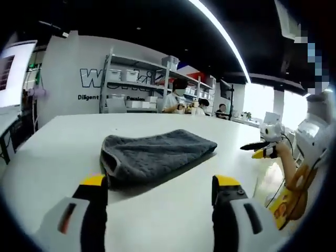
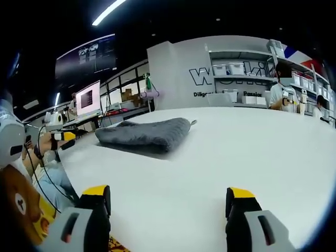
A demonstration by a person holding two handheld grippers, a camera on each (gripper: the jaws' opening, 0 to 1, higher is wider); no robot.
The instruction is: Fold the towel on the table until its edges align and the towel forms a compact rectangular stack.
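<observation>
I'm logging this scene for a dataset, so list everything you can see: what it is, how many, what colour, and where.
towel: one, dark grey, folded into a thick pad, lying on the table ahead of both grippers
table: one, white, broad top under the towel
shelves: one rack, pale metal, holding white boxes, against the far wall
wall lettering: dark letters on the pale wall, partly hidden by the shelves
monitor: one, lit screen, on a desk beyond the table's edge
people: several, by the shelves in the background
left gripper: one, yellow-tipped black jaws, open, holding nothing
right gripper: one, yellow-tipped black jaws, open, holding nothing
</observation>
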